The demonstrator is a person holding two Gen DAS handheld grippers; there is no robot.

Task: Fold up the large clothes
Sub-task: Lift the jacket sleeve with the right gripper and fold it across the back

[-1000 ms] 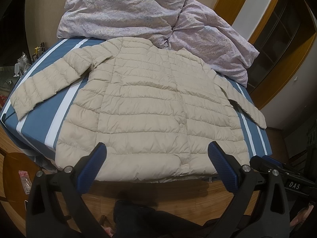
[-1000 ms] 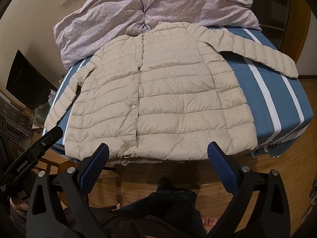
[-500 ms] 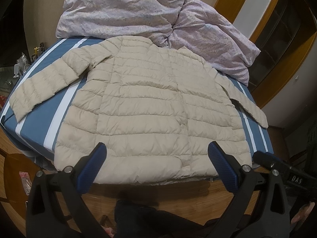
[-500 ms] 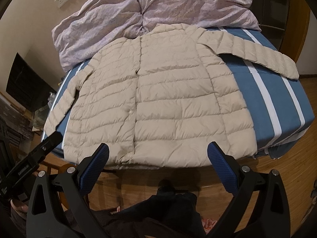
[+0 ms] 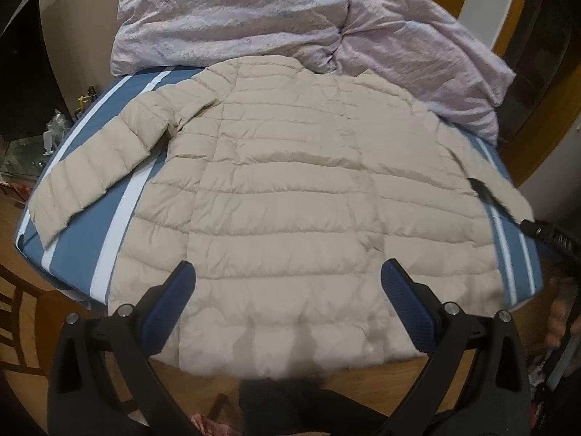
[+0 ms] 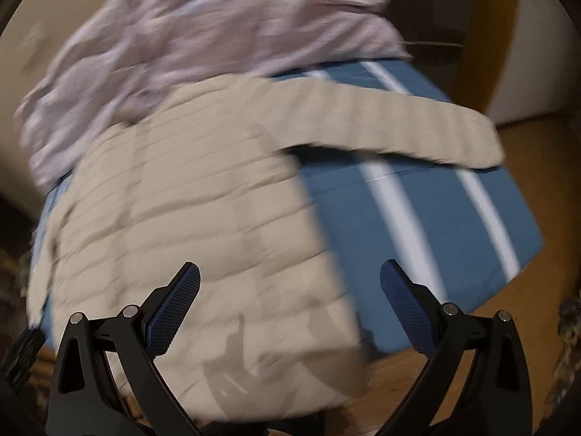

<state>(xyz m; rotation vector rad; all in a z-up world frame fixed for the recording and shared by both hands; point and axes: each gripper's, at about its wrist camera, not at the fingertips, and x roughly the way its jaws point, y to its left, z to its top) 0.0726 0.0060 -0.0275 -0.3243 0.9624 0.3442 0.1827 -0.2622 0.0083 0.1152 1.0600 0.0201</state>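
Jacket lies flat on the bed, front up, collar at the far end, hem at the near edge and hanging slightly over it. Both sleeves are spread out to the sides: left sleeve angles toward the near-left corner over the blue and white stripes, right sleeve runs out to the right, its cuff past the bed edge in the right wrist view. Duvet, lilac and crumpled, is piled at the far end, touching the collar.

Left gripper: jaws wide apart, holding nothing, over the near hem around the jacket's middle. Can't tell if the tips touch the fabric.

Right gripper: jaws wide apart too, nothing between them. It sits over the near-right part of the jacket, left finger over the fabric, right finger over bare sheet. That view is heavily motion-blurred, so no finer detail.

In the left wrist view, the right gripper's black body shows at the right edge near the right cuff, with a hand below it. Wood floor around the bed.
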